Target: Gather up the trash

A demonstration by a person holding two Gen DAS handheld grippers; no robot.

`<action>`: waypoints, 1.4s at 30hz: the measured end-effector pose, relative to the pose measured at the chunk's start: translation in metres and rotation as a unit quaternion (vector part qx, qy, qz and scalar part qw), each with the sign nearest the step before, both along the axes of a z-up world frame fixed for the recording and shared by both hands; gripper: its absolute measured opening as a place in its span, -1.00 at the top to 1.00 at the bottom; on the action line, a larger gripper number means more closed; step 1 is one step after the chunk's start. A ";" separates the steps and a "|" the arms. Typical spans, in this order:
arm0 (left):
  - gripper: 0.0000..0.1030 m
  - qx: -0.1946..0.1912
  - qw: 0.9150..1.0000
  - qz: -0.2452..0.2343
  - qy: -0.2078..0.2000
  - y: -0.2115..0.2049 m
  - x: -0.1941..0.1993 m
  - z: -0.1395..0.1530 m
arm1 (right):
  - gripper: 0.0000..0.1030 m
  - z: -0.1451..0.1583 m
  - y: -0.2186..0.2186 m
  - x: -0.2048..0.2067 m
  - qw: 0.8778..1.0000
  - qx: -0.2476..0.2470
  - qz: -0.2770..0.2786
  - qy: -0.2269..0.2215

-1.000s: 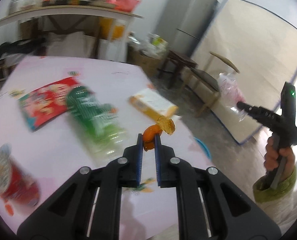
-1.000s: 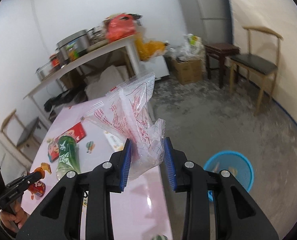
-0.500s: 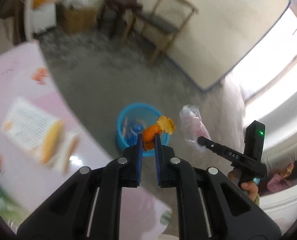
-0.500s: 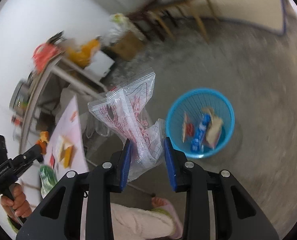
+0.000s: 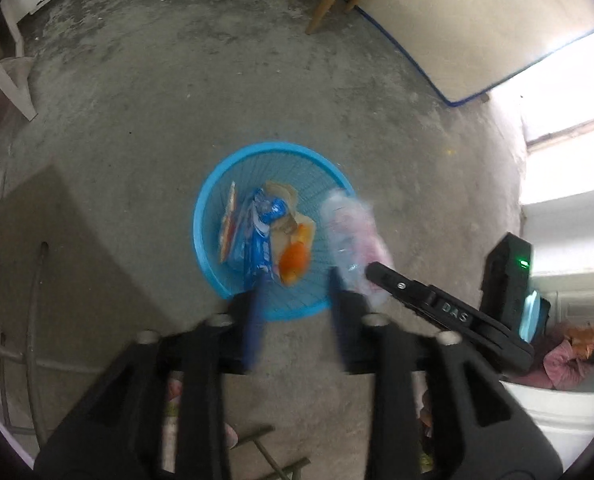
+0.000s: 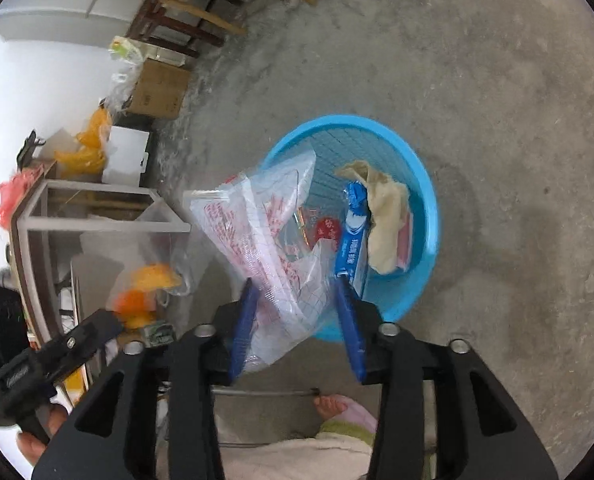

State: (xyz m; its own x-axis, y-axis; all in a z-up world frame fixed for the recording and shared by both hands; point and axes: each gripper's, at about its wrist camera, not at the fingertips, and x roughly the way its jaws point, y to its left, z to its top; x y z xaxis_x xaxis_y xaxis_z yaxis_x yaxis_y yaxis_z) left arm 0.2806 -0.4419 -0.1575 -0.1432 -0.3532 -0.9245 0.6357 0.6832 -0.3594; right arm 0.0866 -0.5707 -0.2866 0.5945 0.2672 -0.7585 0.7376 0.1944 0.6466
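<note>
Left wrist view: left tongs (image 5: 295,300) wide open, empty, above blue basket (image 5: 207,204); orange peel (image 5: 293,262) among the rubbish inside.

Right wrist view: right tongs (image 6: 297,312) spread, plastic bag (image 6: 265,232) loose between fingers, over basket rim. Bag probably light, limp, slippery; best pinched at bunched end. Only here: table (image 6: 97,224).

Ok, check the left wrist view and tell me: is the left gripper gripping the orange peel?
No, the left gripper is open and the orange peel is in the blue basket.

basket (image 5: 209,208): blue plastic mesh | bag (image 6: 265,232): clear crinkled plastic | floor (image 5: 137,100): rough concrete
</note>
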 end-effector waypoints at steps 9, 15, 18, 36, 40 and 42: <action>0.15 -0.020 0.999 0.019 -0.019 0.016 0.008 0.014 | -0.02 -0.049 -0.005 -0.008 0.999 0.027 -0.031 0.021; 0.09 -0.059 0.996 0.014 -0.060 0.038 0.002 0.061 | -0.06 -0.037 -0.003 -0.018 0.999 0.017 -0.043 0.013; 0.01 -0.091 0.992 0.020 -0.082 0.068 -0.009 0.095 | -0.06 -0.017 0.003 -0.024 0.999 -0.004 -0.040 0.002; -0.45 -0.182 0.951 0.152 -0.196 0.333 -0.114 0.186 | -0.70 0.214 0.143 -0.011 0.934 -0.236 0.211 -0.167; -0.47 -0.164 0.948 0.180 -0.207 0.375 -0.128 0.179 | -0.80 0.259 0.199 0.042 0.883 -0.290 0.312 -0.199; -0.47 -0.154 0.944 0.196 -0.215 0.390 -0.136 0.176 | -0.80 0.269 0.220 0.064 0.866 -0.301 0.346 -0.197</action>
